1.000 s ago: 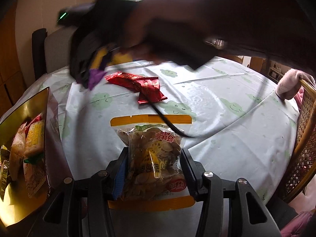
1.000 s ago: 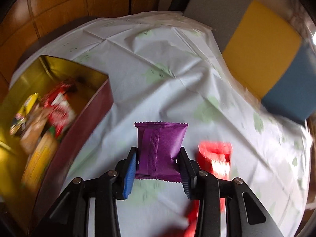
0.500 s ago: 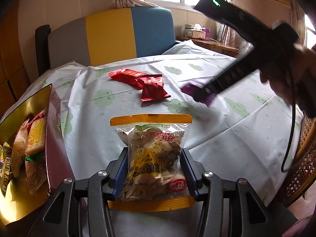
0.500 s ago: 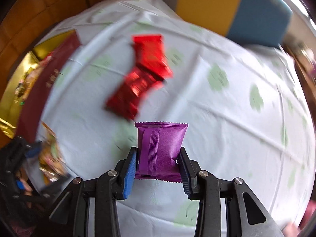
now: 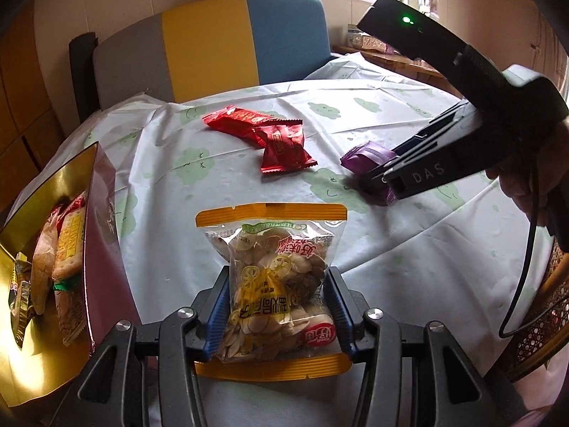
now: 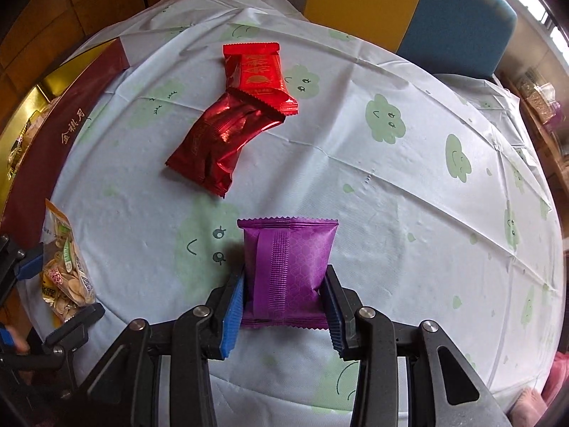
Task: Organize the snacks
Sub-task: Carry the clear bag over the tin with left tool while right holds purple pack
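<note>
My left gripper (image 5: 277, 291) is shut on a clear seed packet with orange edges (image 5: 274, 270), held low over the table's near side. The packet also shows in the right wrist view (image 6: 65, 277). My right gripper (image 6: 284, 284) is shut on a purple snack packet (image 6: 288, 267), held just above or on the tablecloth; the left wrist view shows it (image 5: 370, 163) at the right. Two red packets (image 6: 234, 117) lie overlapping on the table beyond, also in the left wrist view (image 5: 270, 138). A gold-lined maroon box (image 5: 53, 267) at the left holds several snacks.
The round table has a white cloth with green cloud faces (image 6: 391, 185). A grey, yellow and blue chair (image 5: 213, 46) stands behind the table. A wicker chair (image 5: 544, 320) is at the right edge. The right gripper's cable (image 5: 526, 267) hangs at the right.
My right gripper swung with the purple packet from near the box across to the right side of the table and lowered toward the cloth. My left gripper stayed put with the seed packet.
</note>
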{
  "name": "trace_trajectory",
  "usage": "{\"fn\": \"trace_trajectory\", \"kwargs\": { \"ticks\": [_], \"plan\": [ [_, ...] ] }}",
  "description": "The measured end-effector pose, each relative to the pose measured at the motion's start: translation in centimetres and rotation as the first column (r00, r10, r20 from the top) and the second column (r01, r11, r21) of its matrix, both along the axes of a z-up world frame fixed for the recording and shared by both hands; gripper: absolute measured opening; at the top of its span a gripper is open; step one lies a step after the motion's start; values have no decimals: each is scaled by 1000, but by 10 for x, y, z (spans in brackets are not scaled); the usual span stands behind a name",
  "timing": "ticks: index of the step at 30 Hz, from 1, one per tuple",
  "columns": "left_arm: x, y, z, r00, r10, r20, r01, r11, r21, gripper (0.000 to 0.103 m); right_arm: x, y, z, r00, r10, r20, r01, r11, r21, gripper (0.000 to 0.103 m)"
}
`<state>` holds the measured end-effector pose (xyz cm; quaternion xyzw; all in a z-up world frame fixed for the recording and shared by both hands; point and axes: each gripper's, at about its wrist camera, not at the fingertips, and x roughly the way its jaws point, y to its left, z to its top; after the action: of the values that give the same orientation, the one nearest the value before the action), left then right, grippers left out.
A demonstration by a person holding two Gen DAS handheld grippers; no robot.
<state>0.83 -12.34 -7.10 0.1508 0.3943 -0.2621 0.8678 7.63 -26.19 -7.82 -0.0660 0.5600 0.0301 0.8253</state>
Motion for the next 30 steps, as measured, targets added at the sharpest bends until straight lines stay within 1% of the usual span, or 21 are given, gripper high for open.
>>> {"fn": "trace_trajectory", "kwargs": {
  "ticks": [2, 5, 9, 14, 18, 22, 25, 27, 29, 30],
  "plan": [
    [1, 0, 2, 1000, 9, -12, -9, 1000, 0, 50, -2, 0, 1, 1000, 1, 1, -1, 1000, -2, 41],
    [-1, -1, 4, 1000, 13, -10, -13, 1000, 15, 50, -3, -1, -2, 1000, 10, 4, -10, 1000, -12, 41],
    [-3, 0, 12, 1000, 16, -13, -16, 1000, -1, 49, -4, 1, -1, 1000, 17, 8, -17, 1000, -19, 41],
    [-8, 5, 33, 1000, 14, 10, -13, 999, -46, 49, -6, 2, 0, 1000, 24, 15, -23, 999, -29, 41],
    [-8, 15, 50, 999, 33, 18, -31, 996, -80, 49, -9, 3, 2, 999, 27, 18, -26, 999, -31, 41],
    [-2, 44, 69, 996, 89, 13, -87, 988, -129, 49, -10, 2, 3, 999, 30, 21, -29, 999, -34, 41],
    [8, 81, 82, 985, 174, -1, -172, 969, -175, 49, -10, 2, 3, 999, 31, 22, -30, 999, -35, 41],
    [18, 113, 89, 967, 255, -17, -253, 944, -210, 49, -11, 3, 3, 999, 33, 22, -32, 999, -39, 41],
    [26, 143, 91, 944, 328, -40, -329, 916, -232, 49, -11, 3, 4, 999, 34, 23, -33, 999, -41, 41],
    [31, 163, 90, 924, 377, -61, -380, 892, -246, 49, -11, 3, 4, 999, 35, 23, -34, 999, -42, 41]
  ]
}}
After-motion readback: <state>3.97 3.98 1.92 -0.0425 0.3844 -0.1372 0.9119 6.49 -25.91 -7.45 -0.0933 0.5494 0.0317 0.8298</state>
